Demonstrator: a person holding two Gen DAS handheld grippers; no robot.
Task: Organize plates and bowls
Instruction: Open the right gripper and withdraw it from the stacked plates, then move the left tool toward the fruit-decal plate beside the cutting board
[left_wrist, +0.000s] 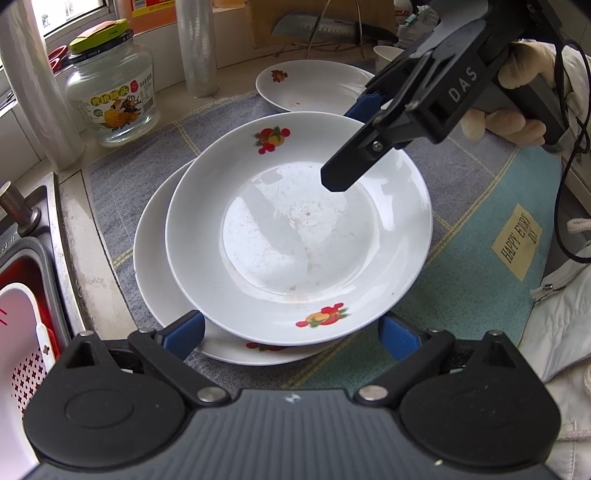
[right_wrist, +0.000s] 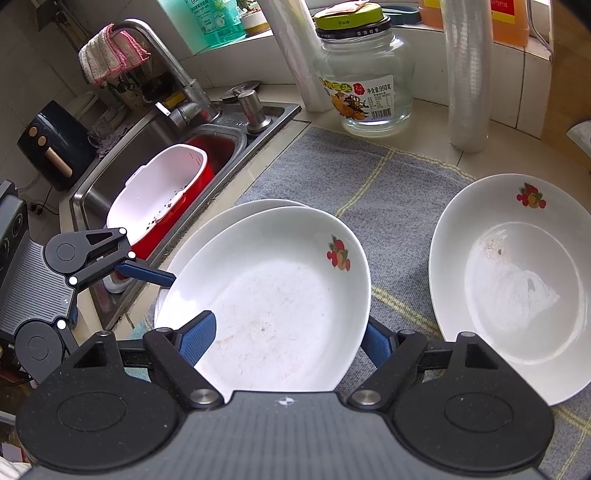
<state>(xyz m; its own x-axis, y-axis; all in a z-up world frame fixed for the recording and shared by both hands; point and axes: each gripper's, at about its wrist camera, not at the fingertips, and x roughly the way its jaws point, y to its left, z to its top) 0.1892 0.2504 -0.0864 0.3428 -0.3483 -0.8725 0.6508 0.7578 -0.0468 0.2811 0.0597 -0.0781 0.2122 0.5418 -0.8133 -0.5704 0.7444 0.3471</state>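
The right tool (right_wrist: 290, 338), black with blue ribbed pads, stands part open astride the near rim of the upper white deep plate with red fruit prints (right_wrist: 280, 291); one blue pad (right_wrist: 199, 341) lies over the plate's inside and the other sits below its outer edge, and neither visibly presses on it. In the left wrist view a gloved hand (left_wrist: 517, 107) carries this tool down over the plate's far rim. The left tool (left_wrist: 291, 338), of the same make, stands wide at the opposite rim, its pads apart on either side of the plate's edge, with no clear touch.

That upper plate rests in a second white plate (left_wrist: 155, 266) of the same pattern, shifted off centre so that the lower one's rim shows on the sink side. Both lie on a grey-blue woven cloth with yellow stripes (right_wrist: 369, 184) spread on the desk. A third white fruit-printed deep plate (right_wrist: 517, 280) sits alone on the cloth, near the stack but apart from it.

Beyond stands a clear glass jar with a green lid (right_wrist: 364, 77), and a white perforated strainer (right_wrist: 159, 188) lies in the steel sink (right_wrist: 110, 173).
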